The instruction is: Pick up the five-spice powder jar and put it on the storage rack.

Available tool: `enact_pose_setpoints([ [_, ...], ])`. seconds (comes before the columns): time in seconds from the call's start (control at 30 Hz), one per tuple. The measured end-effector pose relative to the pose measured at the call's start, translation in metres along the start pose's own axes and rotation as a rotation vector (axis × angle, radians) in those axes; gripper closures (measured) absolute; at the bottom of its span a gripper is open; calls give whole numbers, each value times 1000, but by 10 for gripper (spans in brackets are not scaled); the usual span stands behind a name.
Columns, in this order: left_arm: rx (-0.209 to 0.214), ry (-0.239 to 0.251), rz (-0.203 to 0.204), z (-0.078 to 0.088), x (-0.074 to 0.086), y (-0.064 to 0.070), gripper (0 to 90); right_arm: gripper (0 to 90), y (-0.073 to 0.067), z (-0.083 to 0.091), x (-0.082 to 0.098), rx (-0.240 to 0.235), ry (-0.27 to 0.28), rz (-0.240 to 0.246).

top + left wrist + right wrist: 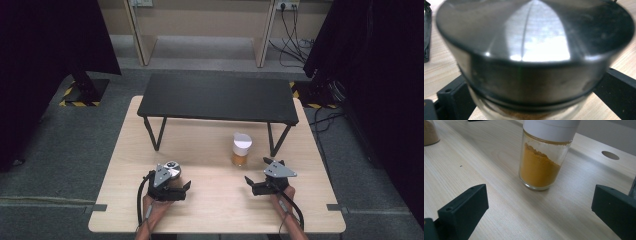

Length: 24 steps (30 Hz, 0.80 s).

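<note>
L gripper (pixel 176 186) sat near the table's (pixel 210 210) front edge, jaws wide apart, w/ a metal-lidded jar (pixel 534 57) between them; whether the pads touched its glass couldn't be told. R gripper (pixel 255 176) was at the same depth, jaws spread wide, nothing in them. Just beyond it stood a white-capped jar (pixel 541 167) of orange powder, upright, apart from the jaws. Farther back, a black bench (pixel 217 97) stood on the table.

Metal-lid jar (pixel 172 169) on table (pixel 210 210) left; spice jar (pixel 241 149) right, before shelf (pixel 217 97).
</note>
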<state>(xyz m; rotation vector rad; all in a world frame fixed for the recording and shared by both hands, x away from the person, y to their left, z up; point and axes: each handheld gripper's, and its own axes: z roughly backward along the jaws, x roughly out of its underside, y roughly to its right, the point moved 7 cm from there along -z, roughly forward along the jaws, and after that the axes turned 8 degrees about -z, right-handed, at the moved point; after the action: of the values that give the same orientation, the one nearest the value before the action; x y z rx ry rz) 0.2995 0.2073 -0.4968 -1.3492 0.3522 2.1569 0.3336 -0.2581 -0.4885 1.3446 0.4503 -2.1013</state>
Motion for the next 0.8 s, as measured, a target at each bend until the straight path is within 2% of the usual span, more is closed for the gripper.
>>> enact_pose_setpoints([
  [0.8,0,-3,2,0,0,0,0,7,-1,0,0,2,-4,6],
])
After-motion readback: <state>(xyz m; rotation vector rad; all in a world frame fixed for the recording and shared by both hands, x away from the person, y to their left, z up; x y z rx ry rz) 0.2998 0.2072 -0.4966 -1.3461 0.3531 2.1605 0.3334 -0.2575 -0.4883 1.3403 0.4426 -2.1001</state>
